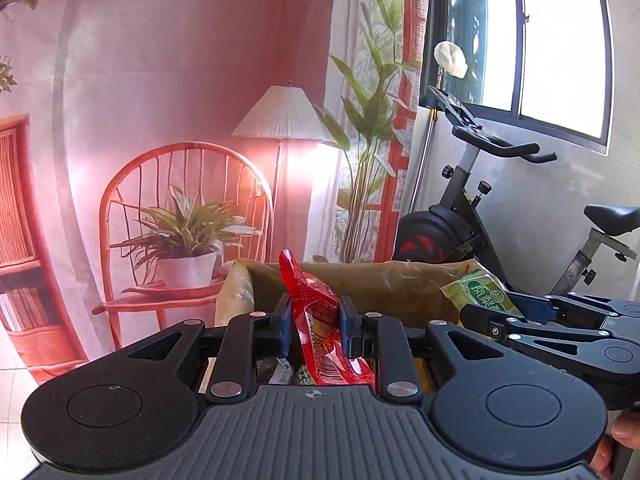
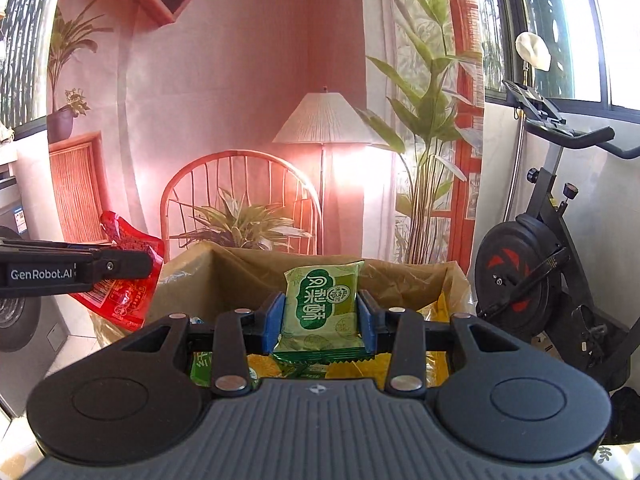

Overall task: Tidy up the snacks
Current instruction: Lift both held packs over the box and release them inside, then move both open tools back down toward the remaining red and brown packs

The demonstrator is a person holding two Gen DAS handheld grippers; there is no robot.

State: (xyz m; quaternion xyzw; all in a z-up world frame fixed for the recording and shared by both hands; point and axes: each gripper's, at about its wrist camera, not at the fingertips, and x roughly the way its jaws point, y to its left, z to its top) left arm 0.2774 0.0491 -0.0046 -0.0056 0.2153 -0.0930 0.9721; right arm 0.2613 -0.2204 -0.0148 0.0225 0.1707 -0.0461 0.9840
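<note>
Risk is slipping: left gripper (image 1: 313, 322) has jaws clamped on the thin red packet (image 1: 316, 312), right gripper (image 2: 320, 317) on the green packet (image 2: 323, 304), both mid-frame above the box (image 2: 224, 276).

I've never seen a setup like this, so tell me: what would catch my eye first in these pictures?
Probably the two bright snack packs pinched between blue-padded black grippers: a red packet in the left gripper and a green packet in the right gripper. Both are held above a brown box with more snacks inside. Behind stands a pink backdrop printed with a chair, lamp and plants, with a black exercise bike on the right.
</note>
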